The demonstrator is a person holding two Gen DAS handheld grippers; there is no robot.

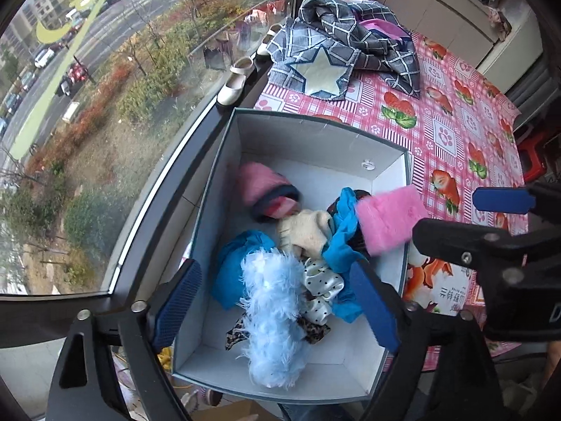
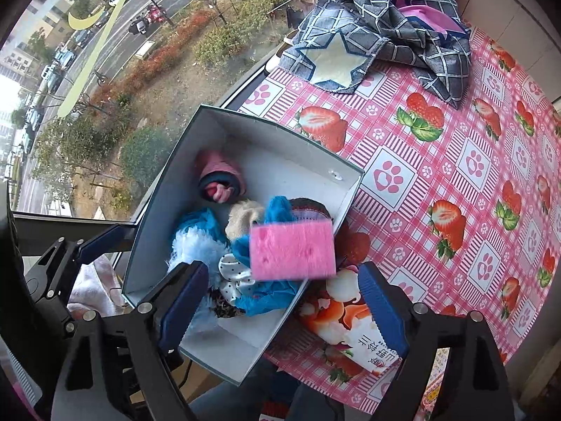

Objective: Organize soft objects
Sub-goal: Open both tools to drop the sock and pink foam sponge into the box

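A white open box sits at the table's left edge by the window. It holds soft things: a pale blue fluffy piece, blue cloth, a cream knit, a polka-dot scrunchie and a pink rolled sock. A pink fuzzy rectangle is over the box's right rim, free of both grippers. My left gripper is open over the box. My right gripper is open just above the pink piece; it shows in the left wrist view.
A pink strawberry tablecloth covers the table. A grey checked cloth with a star patch lies at the far end. A printed packet lies beside the box. White shoes stand on the window sill.
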